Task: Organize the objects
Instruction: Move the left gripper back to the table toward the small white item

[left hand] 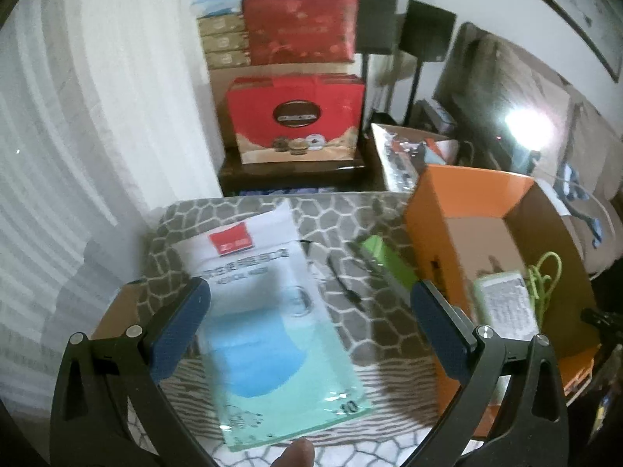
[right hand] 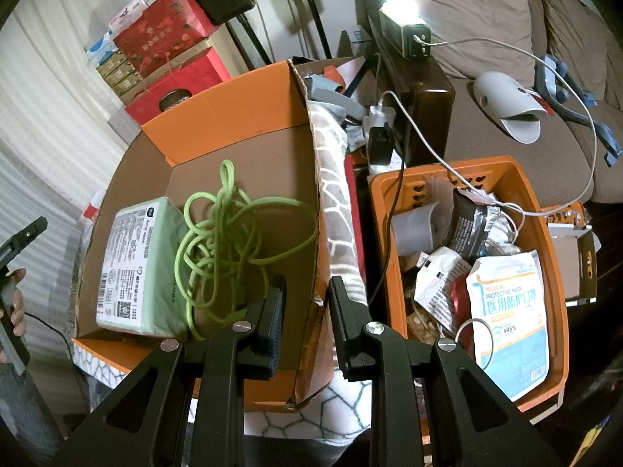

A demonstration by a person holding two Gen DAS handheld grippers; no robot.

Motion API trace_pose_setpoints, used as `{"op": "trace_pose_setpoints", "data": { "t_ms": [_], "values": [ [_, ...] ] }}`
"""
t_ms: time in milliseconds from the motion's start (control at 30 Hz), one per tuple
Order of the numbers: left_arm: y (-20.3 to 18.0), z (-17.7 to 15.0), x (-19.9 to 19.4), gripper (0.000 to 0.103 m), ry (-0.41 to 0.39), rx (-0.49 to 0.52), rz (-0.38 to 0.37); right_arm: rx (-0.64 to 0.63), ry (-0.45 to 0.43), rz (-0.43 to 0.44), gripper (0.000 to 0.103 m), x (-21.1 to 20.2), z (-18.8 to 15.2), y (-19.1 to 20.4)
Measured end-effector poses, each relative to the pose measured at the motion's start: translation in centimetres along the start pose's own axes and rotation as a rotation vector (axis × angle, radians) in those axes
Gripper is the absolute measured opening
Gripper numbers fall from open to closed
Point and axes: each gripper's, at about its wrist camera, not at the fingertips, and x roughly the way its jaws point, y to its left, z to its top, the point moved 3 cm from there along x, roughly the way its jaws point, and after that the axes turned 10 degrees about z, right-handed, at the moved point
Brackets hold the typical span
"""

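Jaws of the left gripper (left hand: 309,321) stand wide apart and hold nothing; the mask packet (left hand: 268,319) lies flat between them on the patterned blanket (left hand: 358,210), and I see no pad touching it. Jaws of the right gripper (right hand: 305,317) are narrow, with a small gap, and straddle the right wall of the cardboard box (right hand: 233,116); whether the pads press that wall I cannot tell.

Part of the work looks done. Inside the box lie a pale green tissue pack (right hand: 144,268) and a loose tangle of green cord (right hand: 241,229), touching each other. Outside it, on the blanket, the mask packet, a green flat box (left hand: 385,264) and a thin black cable (left hand: 342,284) are left. To the right of the cardboard box, an orange plastic basket (right hand: 545,272) is full of mixed packets, among them a second mask packet (right hand: 510,319), so I judge that much sorting remains.

As for materials: the mask packet is glossy film, white at the top and blue-green below, thin and probably slippery to pick from a soft surface. The blanket is fleecy, grey with a white net pattern. Plain brown cardboard shows inside the box and orange print outside, with one torn corner near the right gripper. The cord is braided, round and limp. The tissue pack is soft, wrapped in film with a printed label. The basket is rigid plastic with small holes along its rim.
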Motion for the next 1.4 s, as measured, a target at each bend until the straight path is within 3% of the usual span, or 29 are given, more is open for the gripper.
{"op": "trace_pose_setpoints", "data": {
  "t_ms": [433,733,1033,1133,1267,1400],
  "values": [
    [5.6,0.3,4.4,0.103,0.062,-0.076,0.026,0.001,0.000,0.001,0.023,0.0,0.0,0.0],
    [4.1,0.4,7.7,0.101,0.103,-0.059,-0.029,0.002,0.003,0.001,0.023,0.0,-0.1,0.1],
    [0.1,0.5,10.1,0.083,0.149,0.010,-0.059,0.005,0.012,-0.001,0.023,0.0,0.1,-0.6],
    [-0.7,0.5,11.2,0.073,0.186,0.004,-0.093,0.004,0.014,-0.004,0.023,0.2,0.2,-0.7],
    [-1.6,0.4,12.4,0.052,0.225,0.012,-0.118,0.005,0.013,-0.003,0.023,0.2,0.1,-0.7],
    [-2.4,0.1,13.4,0.043,0.256,0.023,-0.128,0.005,0.013,-0.004,0.023,0.2,0.1,-0.7]
  ]
}}
